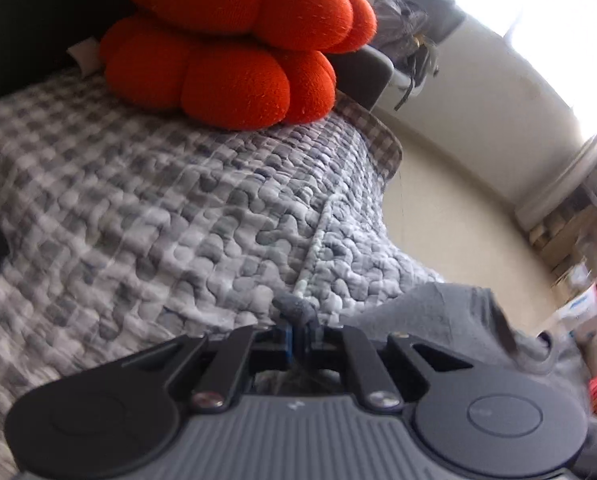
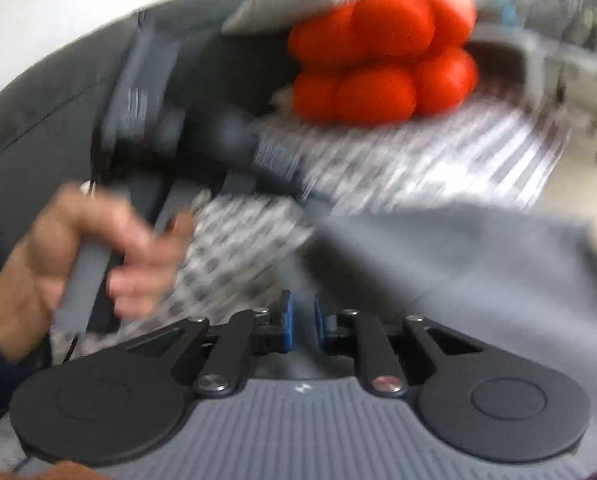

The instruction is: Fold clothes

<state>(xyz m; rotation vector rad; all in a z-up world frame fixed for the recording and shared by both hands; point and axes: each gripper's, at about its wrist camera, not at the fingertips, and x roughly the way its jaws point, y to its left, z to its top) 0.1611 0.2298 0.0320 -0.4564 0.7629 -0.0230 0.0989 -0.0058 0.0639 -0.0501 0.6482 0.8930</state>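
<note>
In the left wrist view my left gripper [image 1: 296, 326] is shut on a small bunched fold of the grey garment [image 1: 438, 312], which trails off to the right over the blanket's edge. The right wrist view is blurred by motion. There my right gripper [image 2: 302, 320] stands open, its blue pads [image 2: 286, 320] apart with nothing pressed between them. The grey garment [image 2: 458, 264] spreads flat just ahead and to the right of it. At the left a person's hand [image 2: 78, 248] grips the grey handle of the other gripper.
A grey-and-white checked quilted blanket [image 1: 158, 200] covers the dark sofa [image 2: 38, 120]. An orange lobed cushion [image 1: 234, 40] sits at the back of it. Pale floor [image 1: 458, 208] lies to the right, with boxes and clutter [image 1: 586, 280] along the wall.
</note>
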